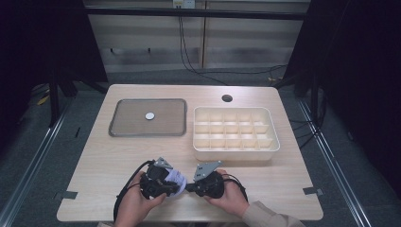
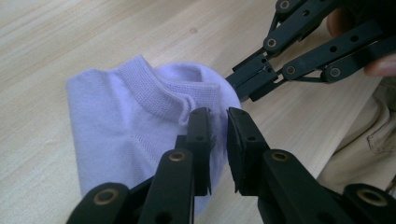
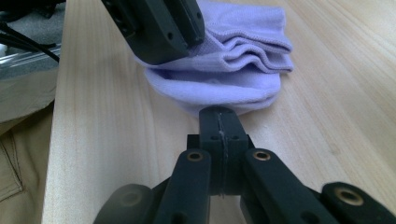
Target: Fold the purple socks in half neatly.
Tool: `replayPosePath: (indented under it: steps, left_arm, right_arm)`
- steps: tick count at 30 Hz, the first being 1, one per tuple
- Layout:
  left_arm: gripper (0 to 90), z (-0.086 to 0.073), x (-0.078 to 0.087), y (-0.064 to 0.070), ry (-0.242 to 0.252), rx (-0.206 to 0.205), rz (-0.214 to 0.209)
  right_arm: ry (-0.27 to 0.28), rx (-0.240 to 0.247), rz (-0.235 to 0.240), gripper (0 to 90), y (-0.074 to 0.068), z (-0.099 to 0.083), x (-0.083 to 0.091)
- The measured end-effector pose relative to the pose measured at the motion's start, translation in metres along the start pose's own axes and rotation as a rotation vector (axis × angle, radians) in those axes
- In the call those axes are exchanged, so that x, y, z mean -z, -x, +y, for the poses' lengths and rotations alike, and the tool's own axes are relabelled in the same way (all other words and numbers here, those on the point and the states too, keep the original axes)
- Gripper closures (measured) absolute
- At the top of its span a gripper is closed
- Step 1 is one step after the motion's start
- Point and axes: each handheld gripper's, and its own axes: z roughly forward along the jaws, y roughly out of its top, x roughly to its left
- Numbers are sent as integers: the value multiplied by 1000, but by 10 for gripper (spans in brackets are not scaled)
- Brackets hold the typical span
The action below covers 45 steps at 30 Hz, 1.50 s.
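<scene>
Table [image 1: 113, 156], one: light wood, with one round hole [image 1: 227, 98] near its far edge.

Sock [image 1: 177, 182], one: pale lilac, folded, lying flat on the table at the near edge, between the two grippers. Ribbed cuff faces up in the left gripper view [image 2: 154, 93]; stacked folds show in the right gripper view [image 3: 233, 60].

Left gripper [image 2: 219, 126], one: held in the person's left hand [image 1: 135, 201], its jaws a narrow gap apart, poised over the sock's edge near the cuff; whether they touch the cloth cannot be told.

Right gripper [image 3: 219, 119], one: held in the right hand [image 1: 231, 196], jaws pressed together, tips at the sock's rounded edge; nothing seen between them.

Tray [image 1: 123, 127], one: grey, flat, far left of the table, holding one small white disc [image 1: 150, 116].

Box [image 1: 236, 153], one: cream, divided into fifteen compartments, three rows of five, just right of the tray.
</scene>
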Motion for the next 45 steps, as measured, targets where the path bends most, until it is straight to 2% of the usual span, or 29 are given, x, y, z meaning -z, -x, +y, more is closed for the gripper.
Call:
replayPosePath:
  steps: [8, 10, 13, 14, 18, 22, 27, 29, 35, 40, 45]
  left_arm:
    - [737, 0, 4, -1, 8, 11, -8]
    - [687, 0, 7, -2, 30, 18, -11]
    - [660, 0, 10, -3, 33, 17, -9]
    - [650, 0, 12, -5, 51, 34, -4]
    - [607, 0, 16, -9, 64, 40, 3]
    - [574, -1, 23, -16, 93, 63, 39]
    - [515, -2, 28, -25, 103, 80, 79]
    - [498, -2, 28, -26, 109, 92, 84]
    - [491, -9, 20, -43, 90, 132, 113]
    - [494, -14, 14, -55, 81, 170, 121]
    - [516, -16, 11, -59, 71, 189, 121]
  right_arm:
    - [0, -2, 1, 900, 0, 0, 0]
    - [1, -4, 3, 900, 0, 0, 0]
    - [0, 0, 1, 900, 0, 0, 0]
    - [0, 1, 1, 900, 0, 0, 0]
    - [0, -1, 1, 900, 0, 0, 0]
    - [1, 1, 0, 900, 0, 0, 0]
    - [2, -5, 3, 900, 0, 0, 0]
    - [4, -5, 4, 900, 0, 0, 0]
    - [3, -5, 2, 900, 0, -1, 0]
    - [3, -6, 2, 900, 0, -1, 0]
    - [4, -5, 1, 900, 0, -1, 0]
